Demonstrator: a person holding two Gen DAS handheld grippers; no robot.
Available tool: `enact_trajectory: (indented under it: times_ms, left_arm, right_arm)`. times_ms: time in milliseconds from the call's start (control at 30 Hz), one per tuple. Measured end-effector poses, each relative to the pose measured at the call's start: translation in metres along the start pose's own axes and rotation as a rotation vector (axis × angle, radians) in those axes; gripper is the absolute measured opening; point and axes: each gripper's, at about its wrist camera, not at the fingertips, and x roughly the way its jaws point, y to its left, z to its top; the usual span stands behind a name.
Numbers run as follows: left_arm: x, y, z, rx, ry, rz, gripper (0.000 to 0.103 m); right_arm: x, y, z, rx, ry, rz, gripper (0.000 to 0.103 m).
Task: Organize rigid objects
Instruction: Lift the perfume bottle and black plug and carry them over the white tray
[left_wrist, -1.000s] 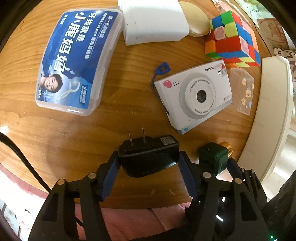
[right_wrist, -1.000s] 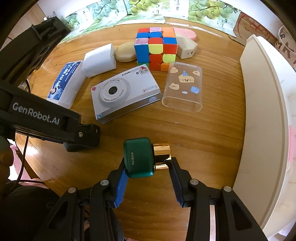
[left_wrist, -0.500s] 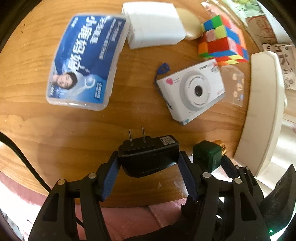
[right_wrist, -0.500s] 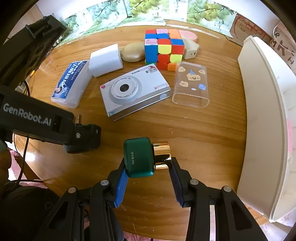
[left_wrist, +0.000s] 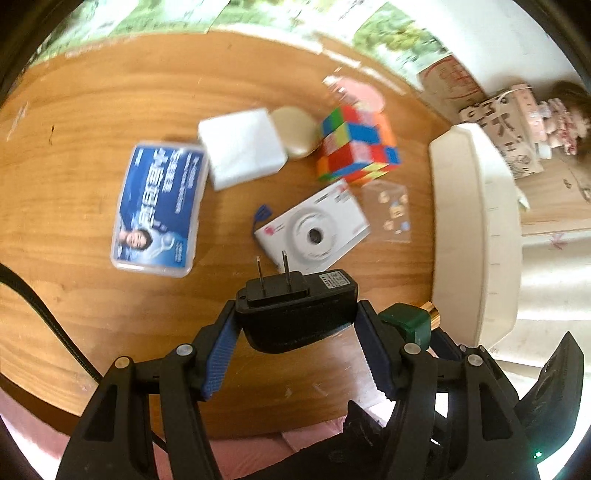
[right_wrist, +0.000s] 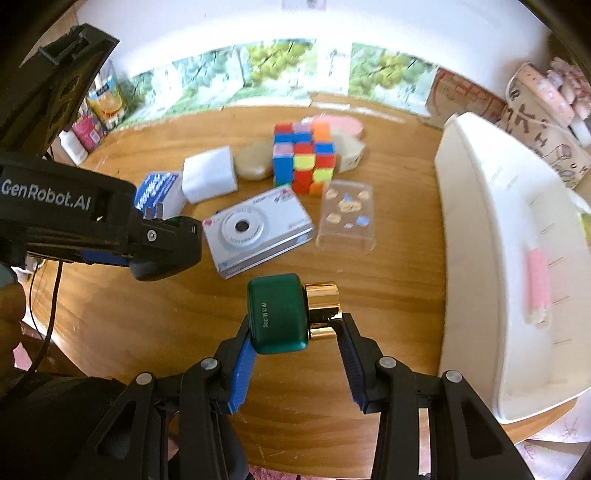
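Note:
My left gripper (left_wrist: 295, 317) is shut on a black power adapter (left_wrist: 295, 310) with its two prongs pointing up, held above the wooden table (left_wrist: 92, 314). My right gripper (right_wrist: 295, 325) is shut on a dark green bottle with a gold cap (right_wrist: 280, 317), also lifted off the table; the bottle (left_wrist: 406, 321) shows at the right of the left wrist view. The left gripper with the adapter (right_wrist: 166, 251) appears at the left of the right wrist view. A white toy camera (right_wrist: 255, 232) lies just beyond both.
A colour cube (right_wrist: 303, 158), a clear phone case (right_wrist: 347, 218), a white block (right_wrist: 208, 179), a beige oval case (right_wrist: 253, 162) and a blue floss box (left_wrist: 159, 210) lie on the table. A white tray (right_wrist: 480, 229) stands along the right edge.
Both grippers rose off the table with their objects and tilted, so the table items look smaller and farther, and the back wall has come into view.

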Motion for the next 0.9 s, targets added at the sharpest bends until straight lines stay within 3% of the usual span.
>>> enact_trajectory:
  times_ms: [533, 900]
  left_arm:
    - [-0.052, -0.056, -0.008, 0.195, -0.361, -0.118, 0.066]
    - [-0.069, -0.107, -0.023, 0.291, -0.517, -0.198, 0.066]
  right_arm:
    - [-0.056, -0.026, 0.005, -0.027, -0.275, -0.036, 0.043]
    - [-0.078, -0.051, 0.002, -0.130, -0.367, -0.049, 0.043]
